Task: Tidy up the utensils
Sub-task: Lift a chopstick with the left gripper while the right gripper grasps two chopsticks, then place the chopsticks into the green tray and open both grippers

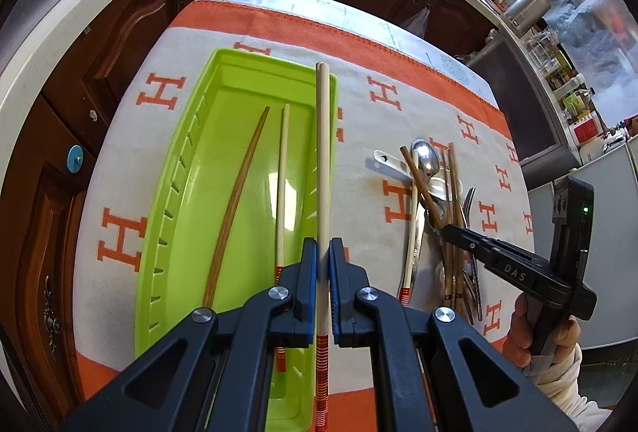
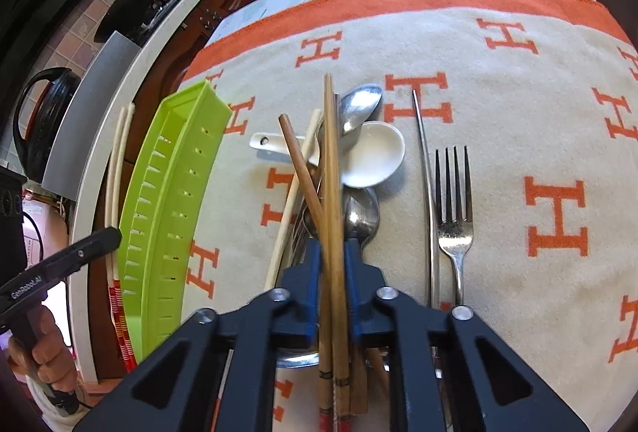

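In the left wrist view, I am holding the left gripper [image 1: 323, 264] clenched on a pair of pale chopsticks [image 1: 322, 153] at frame centre, above the right edge of the green tray [image 1: 167, 193], which is lying left of centre on the H-patterned cloth [image 1: 119, 161] — a brown chopstick [image 1: 235, 201] and a pale one [image 1: 282, 185] are resting inside. In the right wrist view, my right gripper [image 2: 333, 264] is clamping brown bamboo chopsticks [image 2: 333, 173] over the utensil pile; a white ceramic spoon [image 2: 371, 153] and a fork [image 2: 454, 216] are lying right of centre.

"DAS" stands on the right gripper [image 1: 462, 238]; "GenRobot.AI" on the left gripper [image 2: 109, 234]; orange "H" letters cover the cloth [image 2: 498, 113] across the bench.
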`<control>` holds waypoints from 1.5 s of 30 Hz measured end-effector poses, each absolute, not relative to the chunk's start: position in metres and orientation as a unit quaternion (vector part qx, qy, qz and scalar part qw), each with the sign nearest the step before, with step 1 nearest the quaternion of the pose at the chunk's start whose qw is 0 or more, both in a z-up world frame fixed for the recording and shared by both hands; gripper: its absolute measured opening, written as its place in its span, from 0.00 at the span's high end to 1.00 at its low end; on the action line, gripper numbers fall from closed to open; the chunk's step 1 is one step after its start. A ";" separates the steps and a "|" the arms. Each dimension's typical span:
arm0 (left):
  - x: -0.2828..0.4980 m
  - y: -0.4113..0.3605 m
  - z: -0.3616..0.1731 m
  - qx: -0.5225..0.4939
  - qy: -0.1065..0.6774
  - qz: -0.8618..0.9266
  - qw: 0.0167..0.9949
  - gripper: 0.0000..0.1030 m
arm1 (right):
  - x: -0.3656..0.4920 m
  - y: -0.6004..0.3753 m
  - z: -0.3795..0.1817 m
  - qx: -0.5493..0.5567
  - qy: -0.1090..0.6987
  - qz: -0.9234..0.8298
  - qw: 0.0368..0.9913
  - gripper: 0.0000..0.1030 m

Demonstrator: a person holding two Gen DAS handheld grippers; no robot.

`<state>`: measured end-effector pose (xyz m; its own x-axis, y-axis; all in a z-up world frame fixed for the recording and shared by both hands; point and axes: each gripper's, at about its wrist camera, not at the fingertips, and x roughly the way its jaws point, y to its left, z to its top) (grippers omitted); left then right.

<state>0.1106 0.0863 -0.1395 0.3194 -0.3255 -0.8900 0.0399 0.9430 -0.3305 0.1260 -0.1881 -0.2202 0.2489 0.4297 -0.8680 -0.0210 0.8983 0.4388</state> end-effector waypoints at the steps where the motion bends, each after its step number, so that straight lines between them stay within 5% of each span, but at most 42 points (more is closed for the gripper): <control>1: 0.110 0.088 -0.140 -0.126 0.572 -0.113 0.803 0.97 | 0.125 -0.189 -0.219 0.172 0.593 0.144 0.773 0.93; 28: 0.071 0.139 -0.116 -0.142 0.537 -0.086 0.827 0.97 | 0.063 -0.210 -0.119 0.186 0.510 0.147 0.827 0.94; 45: 0.075 0.154 -0.109 -0.125 0.529 -0.078 0.836 0.97 | 0.091 -0.164 -0.073 0.256 0.528 0.217 0.780 0.94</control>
